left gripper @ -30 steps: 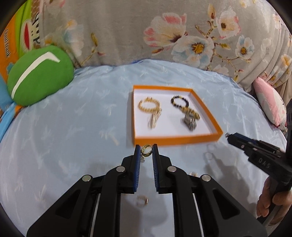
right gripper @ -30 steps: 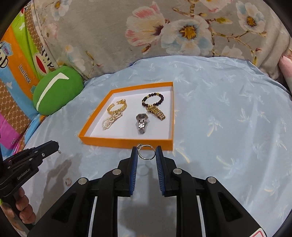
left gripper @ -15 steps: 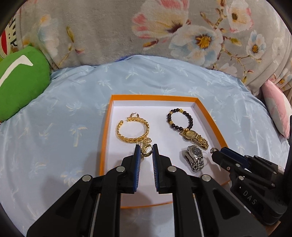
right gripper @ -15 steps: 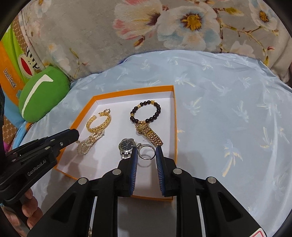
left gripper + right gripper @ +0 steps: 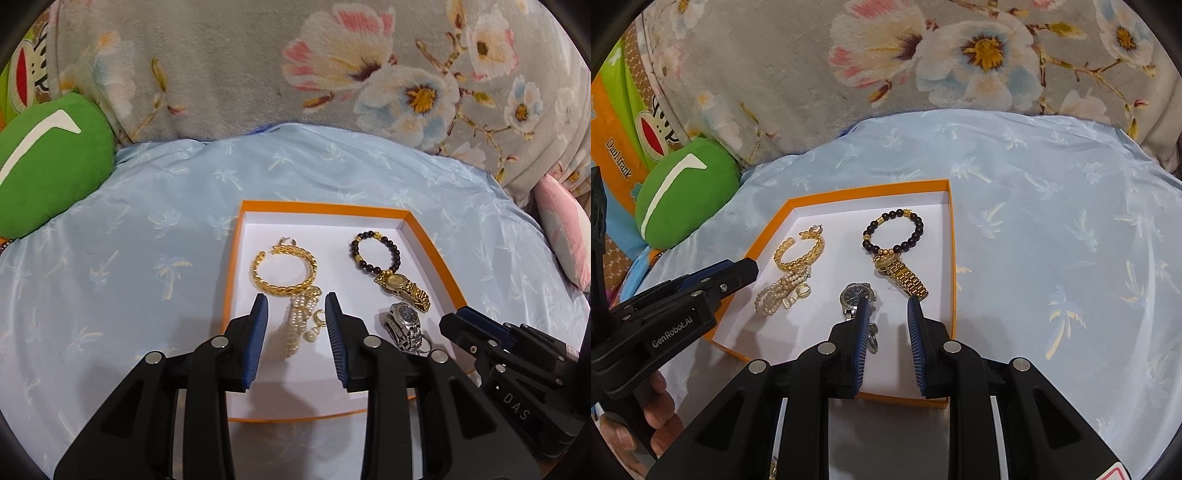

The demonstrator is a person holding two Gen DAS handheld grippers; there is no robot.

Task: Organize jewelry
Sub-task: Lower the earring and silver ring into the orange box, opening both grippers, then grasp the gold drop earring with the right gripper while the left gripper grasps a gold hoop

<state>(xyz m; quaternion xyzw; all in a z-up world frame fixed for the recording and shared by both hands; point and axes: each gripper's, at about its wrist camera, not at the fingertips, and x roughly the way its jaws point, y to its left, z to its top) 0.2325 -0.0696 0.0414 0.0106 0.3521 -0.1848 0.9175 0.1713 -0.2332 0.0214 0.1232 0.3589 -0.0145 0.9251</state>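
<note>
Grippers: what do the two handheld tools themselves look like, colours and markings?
Both the left gripper and right gripper are matte black plastic with ribbed blue finger pads and round silver pivot bolts. White "GenRobot.AI" lettering marks the left one's side; "DAS" marks the right's. No cables show.

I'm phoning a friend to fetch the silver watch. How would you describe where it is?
Find the orange-rimmed tray on the blue sheet. At its near right lies the silver watch, dark-dialled. The neighbouring gold watch touches a black bead bracelet.

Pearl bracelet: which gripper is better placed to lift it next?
Left. The left gripper is open with the pearl bracelet framed between its fingers; the right gripper is open over by the silver watch.
</note>
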